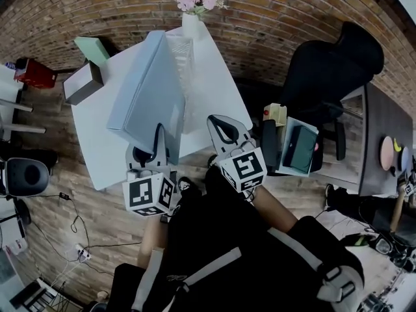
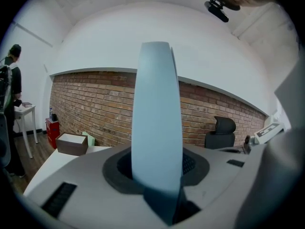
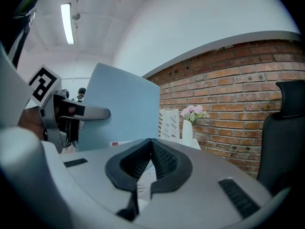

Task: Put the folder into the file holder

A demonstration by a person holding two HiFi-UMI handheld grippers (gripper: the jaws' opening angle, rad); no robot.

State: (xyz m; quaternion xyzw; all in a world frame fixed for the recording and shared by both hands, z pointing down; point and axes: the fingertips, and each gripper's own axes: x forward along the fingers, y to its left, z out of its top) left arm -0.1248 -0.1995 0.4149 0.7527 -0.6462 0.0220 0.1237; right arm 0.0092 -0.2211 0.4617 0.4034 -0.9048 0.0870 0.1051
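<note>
A light blue folder (image 1: 146, 93) stands tilted on its edge over the white table (image 1: 97, 155). My left gripper (image 1: 158, 142) is shut on its near lower edge. In the left gripper view the folder's spine (image 2: 157, 118) rises straight up from between the jaws (image 2: 157, 168). The white mesh file holder (image 1: 184, 60) stands just right of the folder, near the table's far end. My right gripper (image 1: 221, 130) hovers at the table's near right edge, shut with nothing in it. From the right gripper view (image 3: 151, 144) the folder (image 3: 124, 109) is to the left and the file holder (image 3: 169, 123) is ahead.
A white vase of pink flowers (image 1: 192, 5) stands behind the file holder. A brown-and-white box (image 1: 83, 83) and a green item (image 1: 91, 47) sit at the table's far left. A black office chair (image 1: 331, 70) and a small stand with a green pouch (image 1: 302, 148) are to the right. A person (image 2: 12, 80) stands far left.
</note>
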